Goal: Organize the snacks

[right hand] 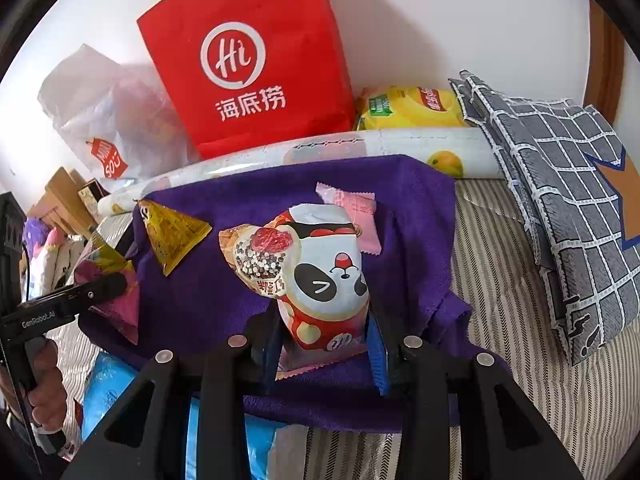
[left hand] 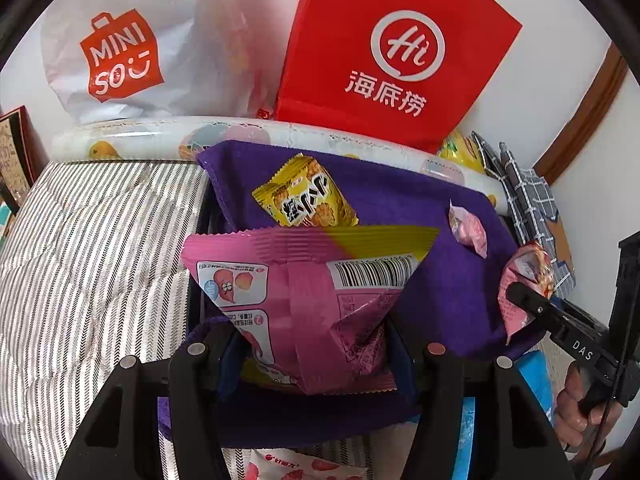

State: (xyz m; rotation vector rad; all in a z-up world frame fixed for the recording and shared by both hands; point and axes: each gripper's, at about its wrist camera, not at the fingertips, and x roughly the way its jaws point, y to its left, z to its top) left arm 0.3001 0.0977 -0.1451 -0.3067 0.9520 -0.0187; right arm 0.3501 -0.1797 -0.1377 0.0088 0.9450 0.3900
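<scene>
Both grippers hovered over the purple cloth (right hand: 208,304), the left gripper (left hand: 312,344) pinching a pink snack bag (left hand: 304,300), the right gripper (right hand: 324,340) pinching a panda packet (right hand: 324,276), apparently mid-placement; next, lowering and releasing toward twelve o'clock.

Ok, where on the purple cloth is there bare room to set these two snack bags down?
Bare patches on the purple cloth: the middle, between the yellow snack packet and the panda snack bag, and the strip by the striped bedding, below the pink candy packet. The far edge is crowded by both packets.
</scene>
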